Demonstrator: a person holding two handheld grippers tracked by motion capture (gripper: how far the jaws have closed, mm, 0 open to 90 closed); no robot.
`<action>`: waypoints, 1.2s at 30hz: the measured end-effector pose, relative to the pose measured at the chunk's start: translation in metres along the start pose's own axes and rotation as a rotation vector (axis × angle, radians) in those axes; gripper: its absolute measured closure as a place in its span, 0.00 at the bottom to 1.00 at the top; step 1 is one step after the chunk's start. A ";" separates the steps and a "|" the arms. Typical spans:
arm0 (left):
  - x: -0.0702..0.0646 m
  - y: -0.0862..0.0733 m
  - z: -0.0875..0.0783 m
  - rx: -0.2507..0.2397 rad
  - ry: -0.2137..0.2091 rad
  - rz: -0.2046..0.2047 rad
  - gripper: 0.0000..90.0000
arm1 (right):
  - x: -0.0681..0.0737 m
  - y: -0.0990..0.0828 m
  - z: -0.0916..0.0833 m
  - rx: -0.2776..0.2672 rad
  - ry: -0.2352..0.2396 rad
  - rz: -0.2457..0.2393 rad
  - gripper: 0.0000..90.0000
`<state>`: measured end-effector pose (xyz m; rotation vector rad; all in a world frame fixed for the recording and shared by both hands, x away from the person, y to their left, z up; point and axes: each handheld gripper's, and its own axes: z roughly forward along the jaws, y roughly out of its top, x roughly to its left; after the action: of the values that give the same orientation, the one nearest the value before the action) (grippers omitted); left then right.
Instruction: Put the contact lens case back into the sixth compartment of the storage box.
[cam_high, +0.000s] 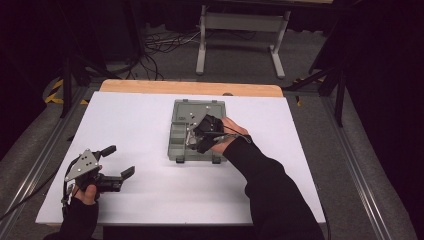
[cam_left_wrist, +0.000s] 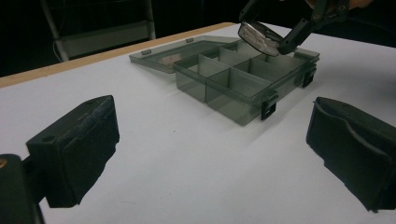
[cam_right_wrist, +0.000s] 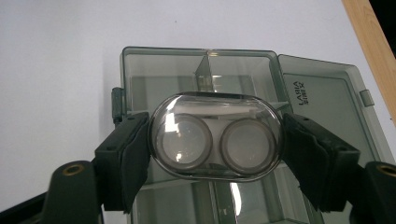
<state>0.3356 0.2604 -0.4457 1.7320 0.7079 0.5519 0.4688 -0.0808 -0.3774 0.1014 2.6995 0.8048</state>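
At the near left of the white bench (cam_high: 150, 200) my left gripper (cam_high: 119, 161) rests with its black jaws spread wide and nothing between them, pointed across the bench toward the box. It lies well apart from the work, so this hand is the farther one and I judge it has no part in the next move.

Toward the middle sits the smoke-grey translucent plastic compartment box (cam_high: 178, 145), its hinged lid (cam_high: 186, 107) thrown flat open on the far side. The tray is split by thin upright dividers into rectangular cells, with two dark clasps on its near wall. Its long axis runs near to far.

Over the right part of that tray my right gripper (cam_right_wrist: 215, 144) holds a clear, oval, hard-plastic capsule with two round lens-like wells (cam_right_wrist: 215, 140), clamped by its two narrow ends, the rubbery black pads tight against them. In the left gripper view the capsule (cam_left_wrist: 259, 37) hangs above the tray's rim, not touching it. Its long axis spans from pad to pad. The tray lies directly beneath it, so the coming move, as I judge it, is a lowering into a cell; which cell I cannot tell. The capsule looks smooth and glossy, likely to slip if the squeeze eases.
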 end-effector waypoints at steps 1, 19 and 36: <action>0.000 0.000 0.000 0.000 0.000 0.000 0.04 | 0.000 0.000 0.000 0.000 0.000 0.000 0.30; 0.000 0.000 0.000 0.002 -0.004 0.001 0.04 | -0.002 0.000 0.012 0.037 0.041 -0.007 0.30; 0.000 0.000 0.000 0.000 0.001 0.002 0.04 | -0.003 -0.003 0.017 0.061 0.103 0.004 0.30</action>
<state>0.3357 0.2605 -0.4456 1.7326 0.7069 0.5536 0.4775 -0.0747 -0.3917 0.0818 2.8222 0.7489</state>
